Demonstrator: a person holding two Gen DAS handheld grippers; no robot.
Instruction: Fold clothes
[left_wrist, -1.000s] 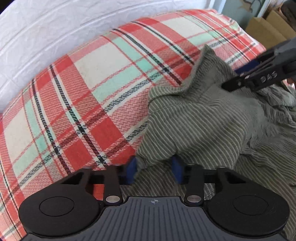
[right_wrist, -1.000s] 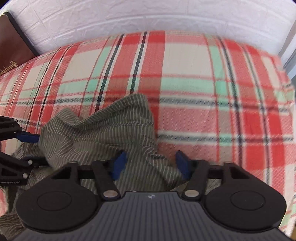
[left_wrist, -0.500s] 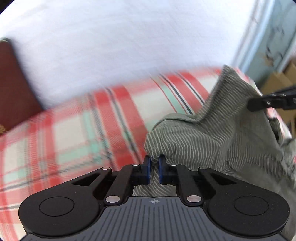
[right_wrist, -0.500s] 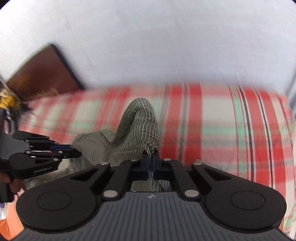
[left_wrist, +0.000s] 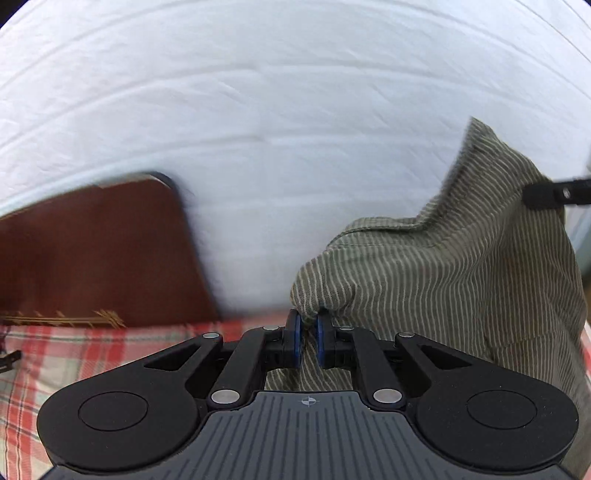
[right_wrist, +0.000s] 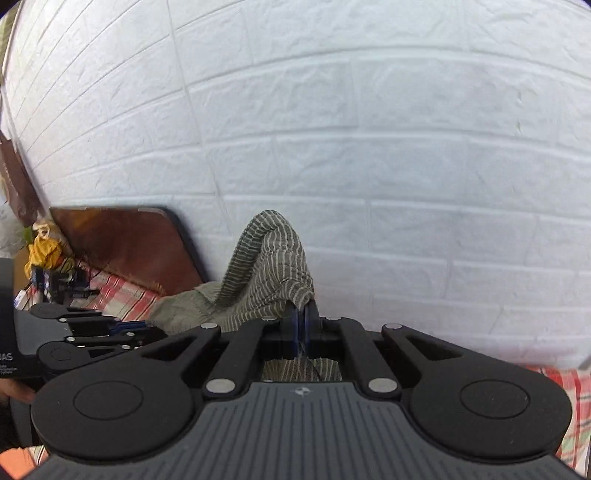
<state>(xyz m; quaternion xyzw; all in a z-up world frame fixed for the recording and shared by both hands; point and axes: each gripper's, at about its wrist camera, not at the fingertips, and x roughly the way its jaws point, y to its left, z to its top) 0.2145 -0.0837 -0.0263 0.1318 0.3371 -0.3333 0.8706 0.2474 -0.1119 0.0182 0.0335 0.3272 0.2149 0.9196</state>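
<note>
Above the plaid bedspread, the striped green shirt hung lifted — the left tool clamped one edge, the right tool pinched another fold — before the white brick wall.

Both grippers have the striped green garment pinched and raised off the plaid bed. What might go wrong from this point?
1. The left gripper and right gripper each pinch only a small bunch of the garment, so an edge may slip free.
2. The cloth hangs bunched and creased, so it may land wrinkled on the plaid bedcover.
</note>
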